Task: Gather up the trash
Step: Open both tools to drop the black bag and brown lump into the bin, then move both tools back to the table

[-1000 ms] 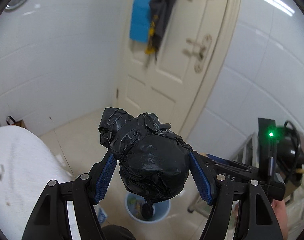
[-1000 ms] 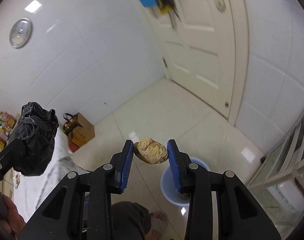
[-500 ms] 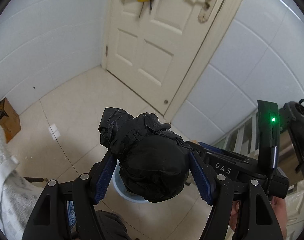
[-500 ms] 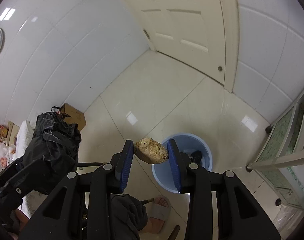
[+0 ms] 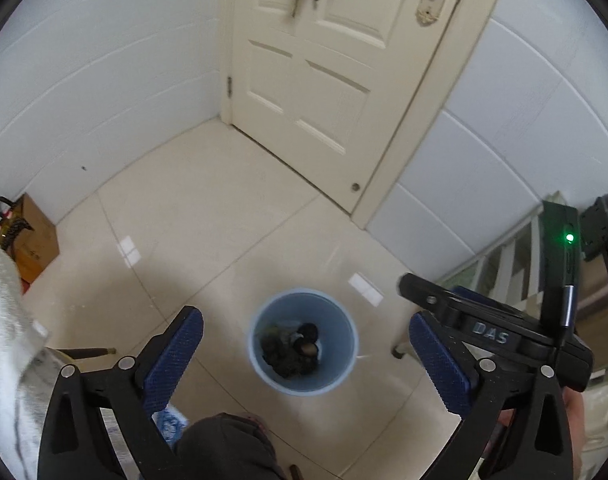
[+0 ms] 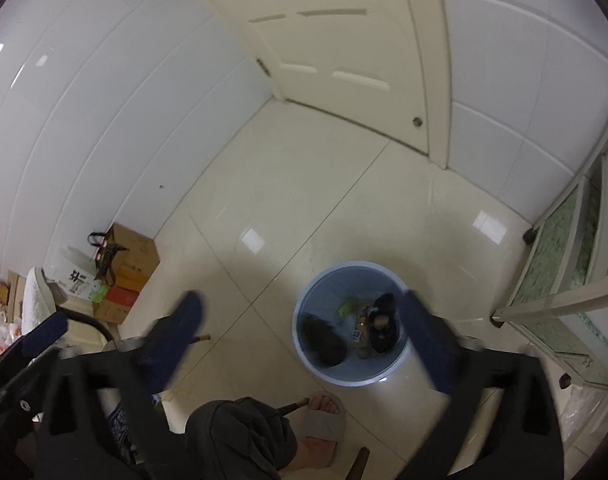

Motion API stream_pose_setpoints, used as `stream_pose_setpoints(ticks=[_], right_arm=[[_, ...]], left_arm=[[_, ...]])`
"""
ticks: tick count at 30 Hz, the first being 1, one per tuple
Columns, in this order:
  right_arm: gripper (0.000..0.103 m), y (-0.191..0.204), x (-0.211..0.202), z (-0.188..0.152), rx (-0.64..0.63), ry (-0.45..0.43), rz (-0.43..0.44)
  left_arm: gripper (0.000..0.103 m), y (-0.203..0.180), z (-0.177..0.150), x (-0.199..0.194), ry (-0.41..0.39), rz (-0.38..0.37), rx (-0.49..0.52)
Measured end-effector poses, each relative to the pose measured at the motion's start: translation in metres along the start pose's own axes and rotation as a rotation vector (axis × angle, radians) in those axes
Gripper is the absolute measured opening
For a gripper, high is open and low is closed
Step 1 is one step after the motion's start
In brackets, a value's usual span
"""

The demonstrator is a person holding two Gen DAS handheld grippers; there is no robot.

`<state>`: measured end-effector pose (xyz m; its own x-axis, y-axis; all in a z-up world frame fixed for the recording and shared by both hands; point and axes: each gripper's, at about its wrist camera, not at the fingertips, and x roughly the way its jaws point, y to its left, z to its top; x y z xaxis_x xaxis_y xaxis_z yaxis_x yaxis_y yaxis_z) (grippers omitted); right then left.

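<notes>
Now both jaws are opening, nothing between them: left hand-held gripper [image 5: 306, 354] and right hand-held gripper [image 6: 300, 338] hover above the blue bin [image 5: 346, 376], where the crumpled black bag [image 5: 288, 358] lies below, likely light, soft, graspable anywhere.

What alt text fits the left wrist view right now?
Left tongs opening, nothing between them, above a blue bin on the tiled floor, dark trash inside. A cream door stands behind; the right tongs' body is at right.

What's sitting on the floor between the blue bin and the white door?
Nothing: in the left wrist view only bare floor tiles lie between the blue bin and the white door.
</notes>
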<state>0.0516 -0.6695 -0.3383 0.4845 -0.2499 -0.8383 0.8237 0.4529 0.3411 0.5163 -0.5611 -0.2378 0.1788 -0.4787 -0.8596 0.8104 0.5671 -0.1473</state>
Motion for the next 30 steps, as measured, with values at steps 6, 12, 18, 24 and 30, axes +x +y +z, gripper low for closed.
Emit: stream_pose_setpoints(ticks=[6,12,18,24,30], right_arm=[[0.103,0.005,-0.007,0.0,-0.009,-0.016,-0.019],[0.103,0.02,-0.022,-0.002,-0.036,-0.031,-0.013],[0.103,0.045,-0.048,-0.002,-0.078,-0.067,-0.006],[0.103,0.094,-0.087,-0.009,-0.151,-0.13,0.025],[0.103,0.161,-0.12,-0.028,-0.263,-0.181,0.083]], left_arm=[[0.102,-0.007,-0.011,-0.021,-0.048,0.027,-0.005],[0.102,-0.002,-0.034,-0.059,-0.098,0.022,-0.021],[0.102,0.014,-0.052,-0.105,-0.168,0.027,-0.04],[0.102,0.037,-0.083,-0.171,-0.272,0.046,-0.082],[0.102,0.06,-0.128,-0.24,-0.379,0.119,-0.126]])
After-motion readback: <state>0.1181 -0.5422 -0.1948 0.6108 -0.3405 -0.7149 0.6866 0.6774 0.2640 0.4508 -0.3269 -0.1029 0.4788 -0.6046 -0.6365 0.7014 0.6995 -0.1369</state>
